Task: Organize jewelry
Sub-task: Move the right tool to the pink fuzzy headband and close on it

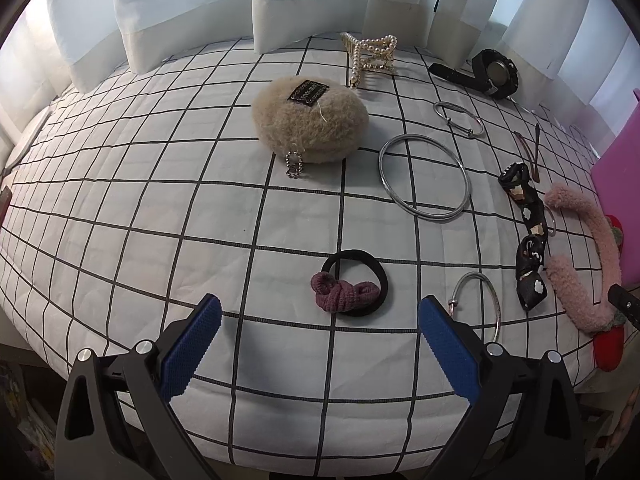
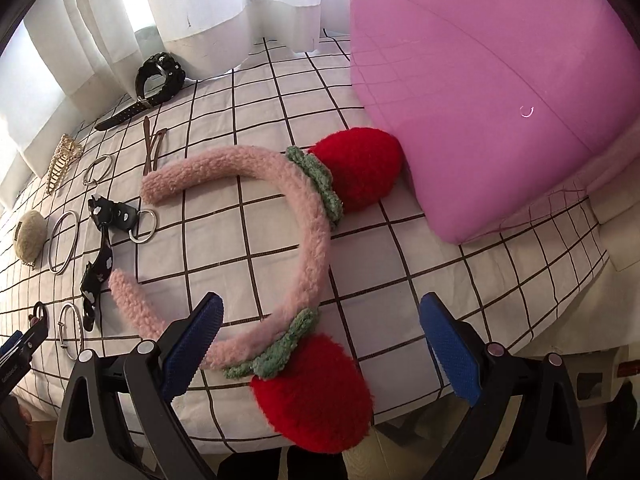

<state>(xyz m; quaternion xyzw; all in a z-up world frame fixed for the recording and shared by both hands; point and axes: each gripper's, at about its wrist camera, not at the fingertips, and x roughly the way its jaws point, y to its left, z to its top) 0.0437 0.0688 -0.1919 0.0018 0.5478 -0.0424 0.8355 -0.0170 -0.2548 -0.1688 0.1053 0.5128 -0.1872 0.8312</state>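
Observation:
My left gripper [image 1: 320, 316] is open and empty, just in front of a black hair tie with a mauve knit bow [image 1: 352, 284]. A small silver bangle [image 1: 478, 304] lies by its right finger. Farther off lie a large silver bangle [image 1: 424, 178], a beige fluffy clip [image 1: 310, 118], a pearl claw clip [image 1: 372, 54], a black watch [image 1: 492, 74] and a black flower-print bow [image 1: 528, 236]. My right gripper [image 2: 322, 318] is open and empty over a pink fuzzy headband [image 2: 308, 236] with two red strawberries [image 2: 316, 396].
A pink box [image 2: 480, 80] stands at the right, touching the far strawberry [image 2: 360, 168]. White curtains [image 1: 192, 8] hang behind the grid-patterned cloth [image 1: 160, 200]. The cloth's front edge drops off just below both grippers. A thin bangle [image 1: 460, 118] and brown hair pins [image 1: 530, 152] lie at the right.

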